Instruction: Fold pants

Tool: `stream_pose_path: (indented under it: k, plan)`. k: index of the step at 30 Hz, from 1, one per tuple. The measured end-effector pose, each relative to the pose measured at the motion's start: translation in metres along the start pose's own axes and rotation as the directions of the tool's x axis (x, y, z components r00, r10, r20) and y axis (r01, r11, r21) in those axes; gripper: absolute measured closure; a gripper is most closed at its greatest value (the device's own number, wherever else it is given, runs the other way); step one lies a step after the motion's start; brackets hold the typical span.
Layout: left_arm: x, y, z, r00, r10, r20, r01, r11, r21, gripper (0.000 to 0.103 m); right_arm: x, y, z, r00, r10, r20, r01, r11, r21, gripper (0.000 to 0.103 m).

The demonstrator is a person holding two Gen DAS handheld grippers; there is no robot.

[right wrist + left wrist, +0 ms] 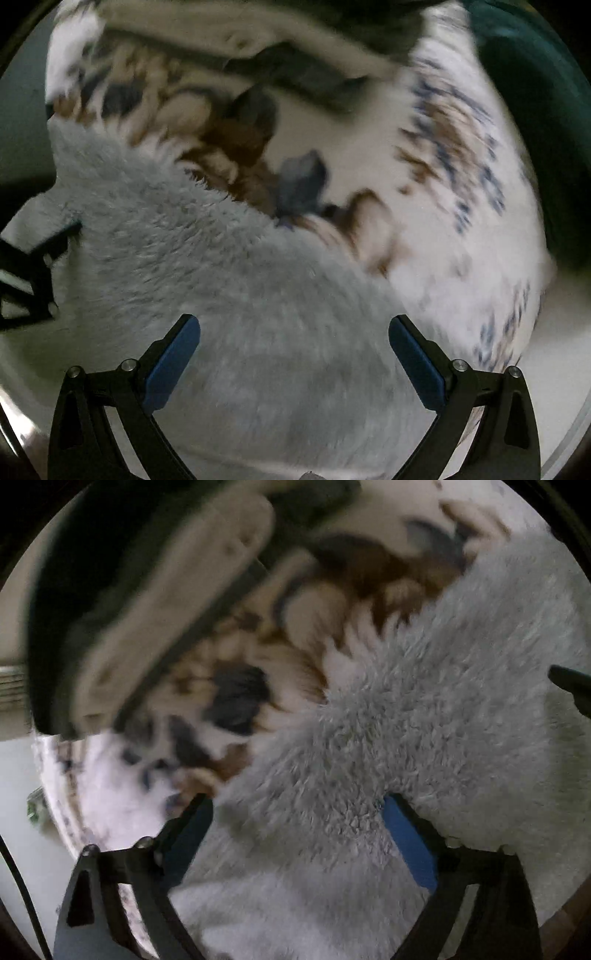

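- Left wrist view: the fluffy pale grey fleece pants (424, 709) fill the centre, right and bottom of the frame, spread flat on a white cloth printed with brown and dark blue leaf shapes (122, 786), which shows at the upper middle and lower left. My guess is the garment lies spread out so an edge can be picked up for a fold.
- The left gripper (297, 814) points steeply down at the fleece, at bottom centre. Its jaws stand wide apart, and the blue pads (408, 842) straddle a strip of fleece whose pile rises around the tips. They do not pinch it, so nothing is held.
- At the right edge a black tip (569, 681) pokes in, probably the other tool.
- The upper left is blurred: a pale, dark-edged shape I cannot identify.

- Right wrist view: the same pants (207, 266) run from the left edge down to the bottom centre, over the printed cloth (461, 229) at the right and top.
- The right gripper (293, 334) hangs above the fleece at bottom centre, jaws fully spread, blue pads (173, 362) clear of the pile as far as I can tell. It grips nothing.
- At the left edge the black frame of the left gripper (29, 273) sits over the fleece. Both tools over one garment suggests a two-handed pick-up.
- A dark teal shape (535, 110) fills the upper right, too blurred to name.
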State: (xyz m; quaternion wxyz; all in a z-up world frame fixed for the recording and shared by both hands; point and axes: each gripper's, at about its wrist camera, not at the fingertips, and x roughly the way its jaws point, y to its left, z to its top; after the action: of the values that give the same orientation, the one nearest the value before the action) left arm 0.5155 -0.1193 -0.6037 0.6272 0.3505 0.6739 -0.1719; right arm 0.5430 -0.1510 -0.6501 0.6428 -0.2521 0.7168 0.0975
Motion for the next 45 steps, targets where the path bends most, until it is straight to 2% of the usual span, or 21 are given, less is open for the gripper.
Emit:
stream_pose_path:
  k: [3, 6, 9, 11, 12, 13, 14, 16, 19, 23, 24, 25, 27, 28, 29, 31, 33, 37, 41, 44, 45]
  plan:
    - [0.013, 0.006, 0.001, 0.998, -0.068, 0.013, 0.067, 0.998, 0.017, 0.011, 0.03, 0.005, 0.013, 0.999, 0.008, -0.041, -0.011, 0.996, -0.088, 0.002]
    - [0.016, 0.018, 0.0, 0.989, -0.143, 0.04, 0.143, 0.99, 0.008, 0.014, 0.047, 0.001, 0.02, 0.995, 0.068, -0.07, -0.075, 0.992, -0.098, 0.01]
    - [0.006, 0.03, -0.008, 0.974, -0.212, 0.079, 0.213, 0.977, -0.001, 0.039, 0.049, -0.008, 0.021, 0.99, 0.13, -0.047, -0.133, 0.988, -0.073, 0.024]
    - [-0.004, 0.036, -0.013, 0.965, -0.247, 0.09, 0.249, 0.968, -0.015, 0.072, 0.042, -0.012, 0.017, 0.989, 0.146, -0.012, -0.146, 0.987, -0.062, 0.049]
    - [-0.013, 0.039, -0.017, 0.96, -0.258, 0.104, 0.262, 0.965, -0.021, 0.078, 0.037, -0.016, 0.016, 0.99, 0.144, 0.005, -0.143, 0.989, -0.045, 0.056]
    - [-0.019, 0.04, -0.019, 0.961, -0.255, 0.112, 0.259, 0.966, -0.02, 0.088, 0.032, -0.02, 0.011, 0.989, 0.149, 0.022, -0.149, 0.989, -0.024, 0.076]
    - [-0.025, 0.041, -0.022, 0.961, -0.25, 0.118, 0.253, 0.967, -0.017, 0.09, 0.026, -0.026, 0.006, 0.988, 0.151, 0.042, -0.151, 0.988, 0.009, 0.088]
    - [-0.042, 0.044, -0.031, 0.96, -0.234, 0.152, 0.241, 0.97, -0.029, 0.091, 0.012, -0.036, -0.005, 0.982, 0.166, 0.088, -0.172, 0.982, 0.073, 0.091]
    - [-0.075, 0.05, -0.053, 0.955, -0.199, 0.222, 0.219, 0.973, -0.07, 0.092, -0.011, -0.044, -0.032, 0.977, 0.143, 0.158, -0.164, 0.977, 0.135, 0.092]
    - [-0.123, 0.062, -0.089, 0.936, -0.18, 0.303, 0.235, 0.959, -0.159, 0.092, -0.047, -0.05, -0.066, 0.963, 0.103, 0.251, -0.156, 0.967, 0.2, 0.093]
    - [-0.14, 0.067, -0.107, 0.927, -0.178, 0.329, 0.251, 0.949, -0.193, 0.092, -0.056, -0.049, -0.069, 0.959, 0.093, 0.269, -0.154, 0.964, 0.215, 0.093]
    - [-0.14, 0.066, -0.119, 0.922, -0.175, 0.346, 0.257, 0.944, -0.207, 0.092, -0.062, -0.043, -0.075, 0.953, 0.078, 0.292, -0.148, 0.962, 0.227, 0.093]
    - [-0.153, 0.046, -0.149, 0.911, -0.154, 0.383, 0.262, 0.933, -0.247, 0.092, -0.081, -0.022, -0.097, 0.942, 0.051, 0.332, -0.141, 0.957, 0.252, 0.093]
    - [-0.152, 0.026, -0.142, 0.91, -0.145, 0.388, 0.259, 0.93, -0.259, 0.092, -0.092, -0.013, -0.11, 0.935, 0.04, 0.352, -0.141, 0.954, 0.266, 0.093]
    - [-0.156, 0.016, -0.153, 0.908, -0.128, 0.398, 0.252, 0.927, -0.278, 0.092, -0.101, -0.007, -0.126, 0.927, 0.033, 0.373, -0.146, 0.949, 0.28, 0.093]
    - [-0.16, -0.009, -0.179, 0.909, -0.111, 0.402, 0.254, 0.913, -0.32, 0.092, -0.12, 0.02, -0.158, 0.916, 0.015, 0.401, -0.144, 0.945, 0.293, 0.093]
    - [-0.152, -0.035, -0.206, 0.916, -0.116, 0.384, 0.269, 0.887, -0.374, 0.092, -0.128, 0.051, -0.198, 0.911, -0.011, 0.412, -0.117, 0.952, 0.284, 0.093]
    - [-0.13, -0.084, -0.253, 0.94, -0.141, 0.31, 0.275, 0.854, -0.442, 0.092, -0.114, 0.108, -0.272, 0.916, -0.001, 0.401, -0.114, 0.958, 0.264, 0.093]
    - [-0.062, -0.132, -0.283, 0.962, -0.205, 0.177, 0.269, 0.814, -0.514, 0.09, -0.071, 0.152, -0.319, 0.949, 0.077, 0.307, -0.15, 0.964, 0.222, 0.093]
    - [-0.029, -0.143, -0.291, 0.963, -0.237, 0.132, 0.269, 0.786, -0.556, 0.087, -0.035, 0.171, -0.334, 0.971, 0.134, 0.2, -0.176, 0.962, 0.207, 0.088]
    - [-0.027, -0.142, -0.294, 0.961, -0.234, 0.149, 0.277, 0.774, -0.569, 0.086, -0.024, 0.173, -0.336, 0.974, 0.167, 0.153, -0.197, 0.958, 0.21, 0.083]
